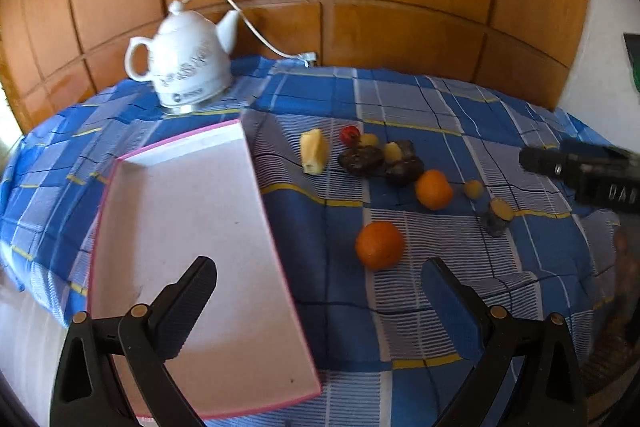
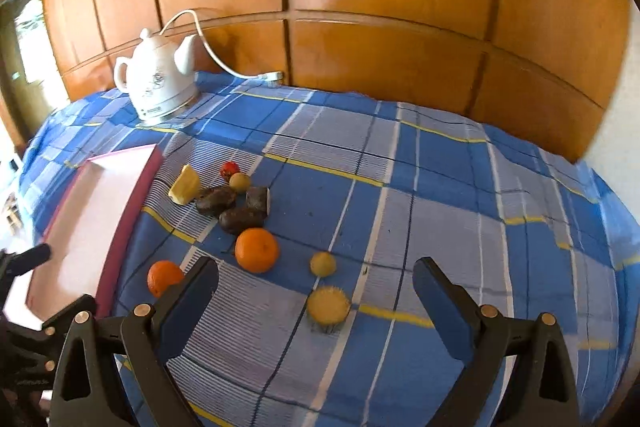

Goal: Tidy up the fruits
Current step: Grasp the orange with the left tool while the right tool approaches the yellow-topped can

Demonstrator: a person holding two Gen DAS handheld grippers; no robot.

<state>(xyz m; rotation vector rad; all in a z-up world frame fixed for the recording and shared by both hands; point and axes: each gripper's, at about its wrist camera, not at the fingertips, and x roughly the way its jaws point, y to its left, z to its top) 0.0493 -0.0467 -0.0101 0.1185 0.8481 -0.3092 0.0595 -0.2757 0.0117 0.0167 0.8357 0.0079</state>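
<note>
Wood-panelled wall behind checked tablecloth (image 1: 400,307) | fruits scattered beside empty pink tray (image 1: 180,227) | left gripper (image 1: 320,291) and right gripper (image 2: 316,291) both wide open, empty | approach nearest orange (image 1: 379,245) squarely, close gently.

Bare cloth across right half of counter (image 2: 460,187); open passage there. Fruit cluster (image 2: 232,203) crowds centre-left, close beside tray (image 1: 192,227) edge. Two oranges (image 2: 256,250) and small yellow pieces nearer. Kettle (image 2: 154,79) with cord blocks far left corner.
</note>
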